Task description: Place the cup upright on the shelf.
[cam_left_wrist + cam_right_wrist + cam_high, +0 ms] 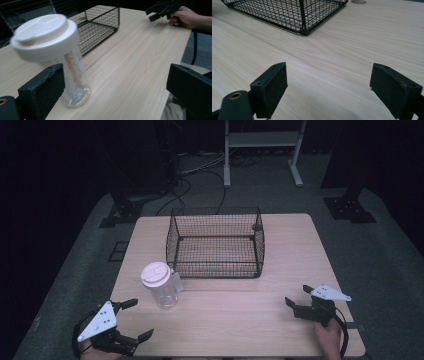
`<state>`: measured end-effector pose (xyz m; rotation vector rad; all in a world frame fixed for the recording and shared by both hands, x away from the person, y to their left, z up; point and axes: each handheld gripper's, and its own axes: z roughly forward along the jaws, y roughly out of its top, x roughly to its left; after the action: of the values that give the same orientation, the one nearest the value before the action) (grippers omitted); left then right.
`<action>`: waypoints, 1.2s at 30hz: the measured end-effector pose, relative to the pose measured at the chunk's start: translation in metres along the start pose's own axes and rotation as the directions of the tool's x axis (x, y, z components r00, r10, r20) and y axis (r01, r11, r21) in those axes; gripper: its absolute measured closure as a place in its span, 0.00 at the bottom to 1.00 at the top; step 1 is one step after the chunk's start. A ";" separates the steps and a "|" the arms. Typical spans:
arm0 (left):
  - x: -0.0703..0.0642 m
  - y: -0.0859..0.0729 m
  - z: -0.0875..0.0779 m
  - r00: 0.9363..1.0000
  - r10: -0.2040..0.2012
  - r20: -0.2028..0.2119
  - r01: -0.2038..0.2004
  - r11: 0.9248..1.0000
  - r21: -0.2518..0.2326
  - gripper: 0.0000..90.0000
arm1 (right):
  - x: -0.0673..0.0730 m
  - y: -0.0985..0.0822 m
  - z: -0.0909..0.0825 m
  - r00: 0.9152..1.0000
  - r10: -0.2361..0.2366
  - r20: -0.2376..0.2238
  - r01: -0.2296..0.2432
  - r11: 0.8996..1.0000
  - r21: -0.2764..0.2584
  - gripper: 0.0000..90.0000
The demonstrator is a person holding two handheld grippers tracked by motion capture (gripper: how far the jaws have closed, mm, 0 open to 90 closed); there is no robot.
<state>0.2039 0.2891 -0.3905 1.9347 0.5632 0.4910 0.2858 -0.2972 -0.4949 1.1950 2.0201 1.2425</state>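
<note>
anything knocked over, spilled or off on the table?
Nothing stands out. The clear bottle stands upright with its white lid on, just in front of the wire basket, which sits level. Both the left gripper and the right gripper are open, holding nothing.

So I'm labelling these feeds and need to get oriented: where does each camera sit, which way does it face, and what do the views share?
High view: above the person's side, looking forward and down on the table; both hands and grippers at the bottom.
Left gripper view: rides the left gripper, facing the lidded clear cup; own jaws open, other hand far off.
Right gripper view: rides the right gripper, facing the tabletop; own jaws open.
Shared: the wire basket appears in all three.
</note>
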 end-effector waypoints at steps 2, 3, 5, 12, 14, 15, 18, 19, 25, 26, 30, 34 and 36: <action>0.005 -0.002 -0.004 1.000 -0.011 -0.009 0.011 1.000 -0.005 0.01 | 0.000 0.000 0.000 1.000 -0.001 0.000 0.001 1.000 0.000 0.15; 0.009 -0.004 -0.006 1.000 -0.023 -0.013 0.023 1.000 -0.008 0.01 | 0.000 0.000 0.000 1.000 -0.003 0.000 0.003 1.000 0.000 0.15; 0.012 -0.004 -0.006 0.999 -0.030 -0.017 0.030 1.000 -0.007 0.01 | 0.000 0.000 0.000 1.000 -0.003 0.000 0.003 1.000 0.000 0.15; 0.029 -0.009 -0.003 0.998 -0.047 -0.030 0.047 0.999 -0.001 0.01 | 0.000 0.000 0.000 1.000 -0.004 0.000 0.004 1.000 0.000 0.15; 0.035 -0.010 -0.001 0.998 -0.053 -0.034 0.053 0.999 0.007 0.01 | 0.000 0.000 0.000 1.000 -0.005 0.000 0.005 1.000 0.000 0.15; 0.038 -0.010 0.000 0.998 -0.054 -0.035 0.055 0.998 0.012 0.01 | 0.000 0.000 0.000 1.000 -0.005 0.000 0.005 1.000 0.000 0.15; 0.048 -0.014 0.004 0.997 -0.068 -0.043 0.069 0.997 0.028 0.01 | 0.000 0.000 0.000 1.000 -0.007 0.000 0.007 1.000 -0.001 0.15; 0.052 -0.016 0.005 0.997 -0.068 -0.047 0.070 0.997 0.037 0.01 | 0.000 0.000 0.000 1.000 -0.008 0.000 0.008 1.000 -0.001 0.15; 0.066 -0.016 0.013 0.996 -0.076 -0.038 0.078 0.996 0.050 0.01 | 0.000 0.000 0.000 1.000 -0.010 0.000 0.010 1.000 0.000 0.15; 0.068 -0.015 0.015 0.997 -0.074 -0.034 0.076 0.996 0.053 0.01 | 0.000 0.000 0.000 1.000 -0.010 0.000 0.010 1.000 0.000 0.15; 0.074 -0.010 0.022 0.998 -0.068 -0.020 0.069 0.995 0.068 0.01 | 0.000 0.000 0.000 1.000 -0.011 0.000 0.011 1.000 0.000 0.15; 0.080 -0.008 0.030 0.998 -0.068 -0.009 0.068 0.995 0.077 0.01 | 0.000 0.000 0.000 1.000 -0.011 0.000 0.011 1.000 0.000 0.15; 0.083 -0.007 0.035 0.998 -0.069 -0.004 0.069 0.994 0.085 0.01 | 0.000 0.000 0.000 1.000 -0.011 -0.001 0.011 1.000 0.000 0.15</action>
<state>0.2895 0.3146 -0.4032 1.9881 0.6590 0.4305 0.2856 -0.2967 -0.4949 1.1824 2.0241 1.2381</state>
